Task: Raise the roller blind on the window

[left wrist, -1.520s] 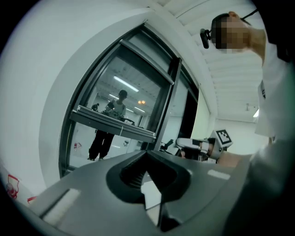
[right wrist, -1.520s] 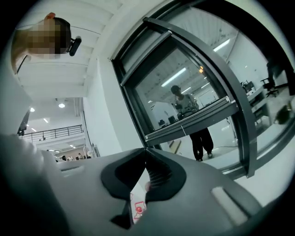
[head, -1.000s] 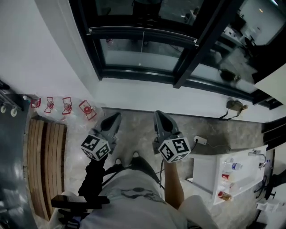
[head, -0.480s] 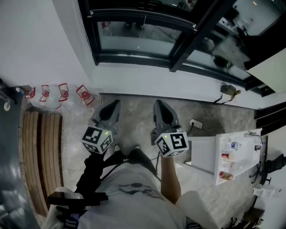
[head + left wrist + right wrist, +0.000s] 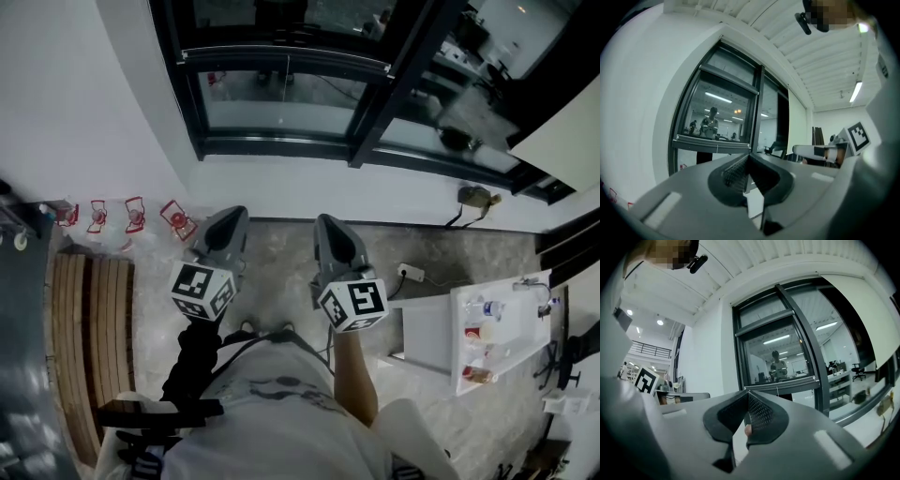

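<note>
The dark-framed window [image 5: 370,112] stands straight ahead of you. The pale roller blind [image 5: 562,127] hangs flat over the window's right-hand section, its long axis running down the glass and its lower edge lying along the frame. Your left gripper [image 5: 232,217] and right gripper [image 5: 328,225] point level at the window, side by side and short of it, both clenched tight on nothing.

Ahead of us the air is open up to the window [image 5: 281,103], whose dark frame bar [image 5: 398,80] slants across the glass. A white wall [image 5: 84,112] closes our left. Low down, a slatted bench [image 5: 89,328] crowds our left side and a white table [image 5: 427,333] with bottles [image 5: 481,309] our right.
</note>
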Action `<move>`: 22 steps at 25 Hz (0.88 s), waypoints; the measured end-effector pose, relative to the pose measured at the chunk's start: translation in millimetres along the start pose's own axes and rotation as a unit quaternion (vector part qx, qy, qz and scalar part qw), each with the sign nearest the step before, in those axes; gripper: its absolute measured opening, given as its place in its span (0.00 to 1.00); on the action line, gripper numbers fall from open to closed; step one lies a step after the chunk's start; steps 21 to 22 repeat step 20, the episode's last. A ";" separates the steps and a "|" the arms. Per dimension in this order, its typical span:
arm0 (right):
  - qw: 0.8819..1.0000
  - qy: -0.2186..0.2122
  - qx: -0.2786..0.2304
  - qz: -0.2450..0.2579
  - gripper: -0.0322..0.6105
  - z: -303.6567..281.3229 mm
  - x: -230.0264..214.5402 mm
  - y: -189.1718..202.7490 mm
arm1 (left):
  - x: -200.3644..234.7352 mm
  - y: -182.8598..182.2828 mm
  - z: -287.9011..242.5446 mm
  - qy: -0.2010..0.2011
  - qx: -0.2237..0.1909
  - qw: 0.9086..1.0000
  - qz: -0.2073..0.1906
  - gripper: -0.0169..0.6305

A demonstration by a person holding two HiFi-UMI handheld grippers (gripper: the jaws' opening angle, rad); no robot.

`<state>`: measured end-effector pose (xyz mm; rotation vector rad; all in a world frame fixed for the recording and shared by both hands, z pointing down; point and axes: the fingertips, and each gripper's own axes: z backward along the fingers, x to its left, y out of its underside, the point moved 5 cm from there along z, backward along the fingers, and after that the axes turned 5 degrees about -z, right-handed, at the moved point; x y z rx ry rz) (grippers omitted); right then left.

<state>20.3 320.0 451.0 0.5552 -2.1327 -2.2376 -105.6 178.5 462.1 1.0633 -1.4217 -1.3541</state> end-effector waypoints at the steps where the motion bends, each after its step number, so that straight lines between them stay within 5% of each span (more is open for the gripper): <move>1: 1.000 -0.003 -0.002 0.003 0.05 -1.0 0.5 -1.7 | 0.0 -0.7 -1.9 0.000 0.000 1.000 -0.001 0.02; 22: 0.999 -0.020 -0.027 0.010 0.05 -22.3 -8.0 -16.6 | 8.0 -16.6 -29.0 0.004 -0.017 0.999 -0.027 0.02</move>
